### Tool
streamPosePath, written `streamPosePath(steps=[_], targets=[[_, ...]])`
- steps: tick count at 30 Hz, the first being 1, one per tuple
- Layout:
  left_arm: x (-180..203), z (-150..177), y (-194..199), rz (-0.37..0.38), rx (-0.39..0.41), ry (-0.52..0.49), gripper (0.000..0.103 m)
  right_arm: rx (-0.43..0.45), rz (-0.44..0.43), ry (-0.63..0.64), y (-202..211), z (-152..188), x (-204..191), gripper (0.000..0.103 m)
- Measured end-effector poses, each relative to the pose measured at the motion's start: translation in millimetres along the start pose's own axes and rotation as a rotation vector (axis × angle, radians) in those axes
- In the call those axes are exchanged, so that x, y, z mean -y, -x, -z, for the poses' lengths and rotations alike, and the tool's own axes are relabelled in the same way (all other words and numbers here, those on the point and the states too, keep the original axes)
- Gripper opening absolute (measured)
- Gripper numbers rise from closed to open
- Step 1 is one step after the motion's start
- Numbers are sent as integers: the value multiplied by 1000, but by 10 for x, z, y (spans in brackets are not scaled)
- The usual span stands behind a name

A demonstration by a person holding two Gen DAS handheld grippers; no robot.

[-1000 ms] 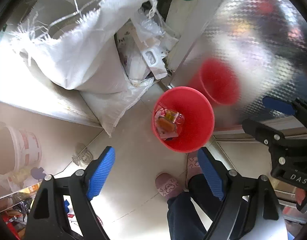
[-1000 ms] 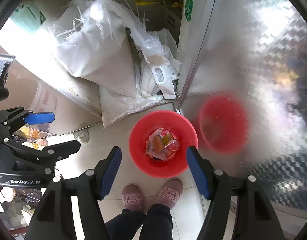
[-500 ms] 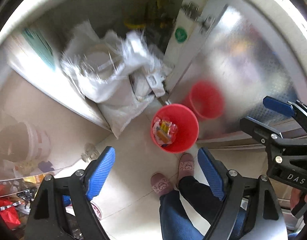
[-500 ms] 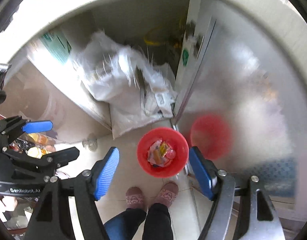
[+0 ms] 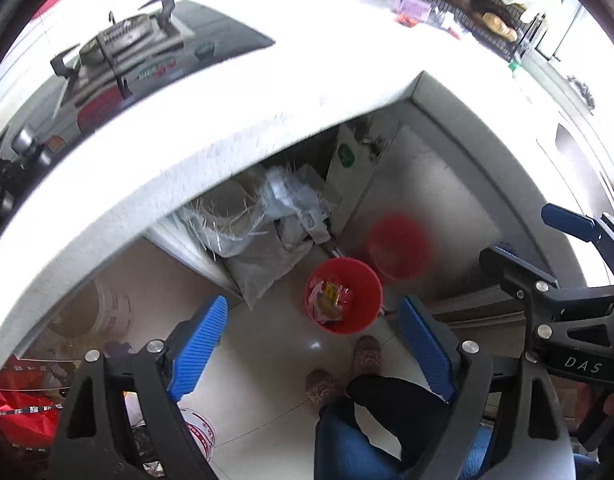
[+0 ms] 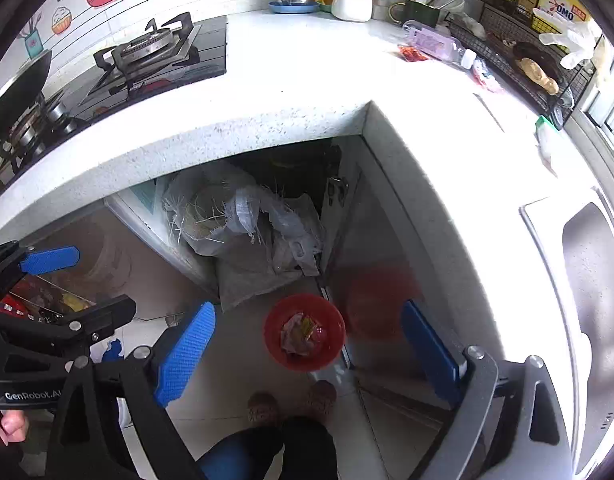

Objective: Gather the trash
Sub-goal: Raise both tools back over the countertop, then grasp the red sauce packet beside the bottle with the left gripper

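A red trash bin (image 5: 344, 295) stands on the floor far below, with several wrappers (image 5: 327, 300) inside; it also shows in the right wrist view (image 6: 305, 332). My left gripper (image 5: 313, 346) is open and empty, high above the bin. My right gripper (image 6: 307, 356) is open and empty too, at counter height. A red wrapper (image 6: 412, 53) and a pink-red wrapper (image 6: 485, 76) lie on the white counter (image 6: 307, 92) at the back right.
A gas stove (image 6: 155, 56) sits on the counter's left. A plastic bottle (image 6: 435, 42), a wire rack (image 6: 519, 52) and pots stand at the back. A steel sink (image 6: 587, 280) is at right. White sacks (image 6: 243, 232) fill the open cabinet below. The person's feet (image 6: 291, 402) stand by the bin.
Both grippers have risen from near the bin to counter height. The bin now looks small and the countertop has come into view. Both stay open and empty.
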State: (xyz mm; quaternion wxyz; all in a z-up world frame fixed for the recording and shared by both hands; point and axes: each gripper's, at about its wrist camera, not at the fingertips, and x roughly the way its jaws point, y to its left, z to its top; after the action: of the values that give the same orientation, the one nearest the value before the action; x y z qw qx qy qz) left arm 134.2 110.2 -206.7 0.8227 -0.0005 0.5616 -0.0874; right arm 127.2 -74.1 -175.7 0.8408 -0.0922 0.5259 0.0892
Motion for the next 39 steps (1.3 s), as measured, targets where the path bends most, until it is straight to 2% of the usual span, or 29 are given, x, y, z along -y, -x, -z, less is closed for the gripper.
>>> streamPosePath(steps=[7, 15, 24, 32, 39], targets=[[155, -268, 330, 2, 67, -53, 92, 60, 66, -27, 395, -172, 140, 96], [390, -742, 485, 14, 106, -142, 92, 66, 107, -88, 507, -392, 407, 97], [692, -1492, 384, 39, 119, -236, 92, 87, 124, -178, 452, -783, 832, 97], [1019, -2237, 200, 44, 144, -293, 92, 128, 139, -230, 372, -1261, 1347, 97], [1321, -2767, -9, 42, 137, -333, 92, 116, 144, -281, 235, -1576, 1769, 97]])
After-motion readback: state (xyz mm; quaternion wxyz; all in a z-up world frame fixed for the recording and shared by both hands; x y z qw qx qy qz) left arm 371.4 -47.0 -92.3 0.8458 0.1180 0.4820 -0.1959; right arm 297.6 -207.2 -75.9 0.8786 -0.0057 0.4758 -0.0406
